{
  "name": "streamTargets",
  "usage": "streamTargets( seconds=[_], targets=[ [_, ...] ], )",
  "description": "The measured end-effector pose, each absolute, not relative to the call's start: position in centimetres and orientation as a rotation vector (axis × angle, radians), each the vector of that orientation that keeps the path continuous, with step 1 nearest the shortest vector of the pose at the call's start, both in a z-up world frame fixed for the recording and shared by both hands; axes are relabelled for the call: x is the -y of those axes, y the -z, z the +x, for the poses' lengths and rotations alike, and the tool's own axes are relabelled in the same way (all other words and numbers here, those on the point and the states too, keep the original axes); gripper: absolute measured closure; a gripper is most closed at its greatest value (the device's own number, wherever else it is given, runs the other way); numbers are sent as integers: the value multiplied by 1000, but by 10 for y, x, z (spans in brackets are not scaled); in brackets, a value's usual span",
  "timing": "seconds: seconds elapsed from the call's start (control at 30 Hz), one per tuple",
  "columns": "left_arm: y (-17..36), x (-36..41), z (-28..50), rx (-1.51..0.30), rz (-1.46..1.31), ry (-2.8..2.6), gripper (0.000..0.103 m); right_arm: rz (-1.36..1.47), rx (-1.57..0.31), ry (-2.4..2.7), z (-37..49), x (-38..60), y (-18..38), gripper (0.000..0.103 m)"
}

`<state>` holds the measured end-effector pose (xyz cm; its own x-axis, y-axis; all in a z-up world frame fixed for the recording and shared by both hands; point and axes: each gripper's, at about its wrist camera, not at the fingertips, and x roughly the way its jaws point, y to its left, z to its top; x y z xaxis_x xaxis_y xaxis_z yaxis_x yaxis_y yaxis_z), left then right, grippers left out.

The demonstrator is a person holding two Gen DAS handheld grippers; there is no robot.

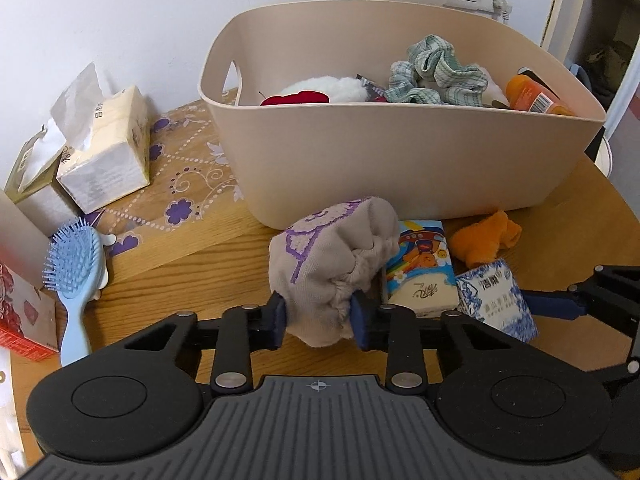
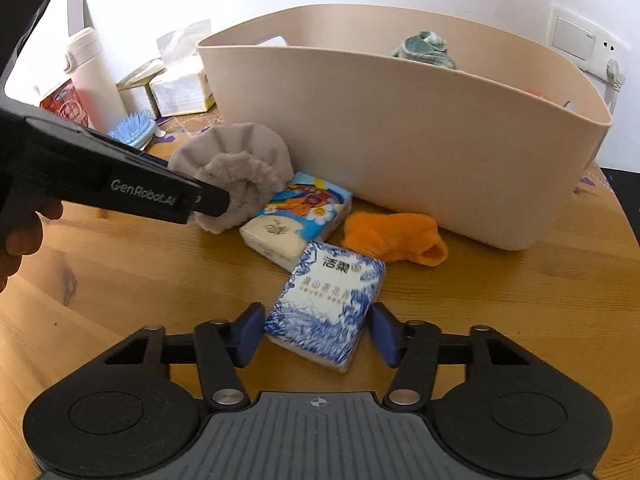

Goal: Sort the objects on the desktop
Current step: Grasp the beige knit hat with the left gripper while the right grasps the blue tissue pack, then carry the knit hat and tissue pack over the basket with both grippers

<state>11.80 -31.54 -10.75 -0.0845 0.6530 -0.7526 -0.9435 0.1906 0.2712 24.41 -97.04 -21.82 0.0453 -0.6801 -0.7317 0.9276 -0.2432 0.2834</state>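
Left tongs (image 1: 319, 322) are clenching the beige sock bundle (image 1: 328, 264) on the table (image 2: 520, 300); right tongs (image 2: 316, 334) are straddling the blue tissue pack (image 2: 326, 300), pads apparently not pressing, its long axis pointing toward the basket (image 2: 420, 152) ahead.

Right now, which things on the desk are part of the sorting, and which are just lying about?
Part of the job:
- beige sock, pinched in the left gripper
- blue-and-white tissue pack, between the right gripper's fingers
- cartoon tissue pack
- orange sock
- beige bin

Probably lying about:
- blue hairbrush
- tissue box
- red box
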Motion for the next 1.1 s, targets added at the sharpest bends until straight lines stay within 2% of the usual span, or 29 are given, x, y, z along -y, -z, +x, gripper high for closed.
streamTargets(
  seconds=[0.27,1.1],
  targets=[
    [106,320,115,-933,-390,-1349,79,935,-352,1571,238,966,215,57],
    [66,380,120,-864,-274,-1266,80,814,-253,1658,235,916,163,57]
  ],
)
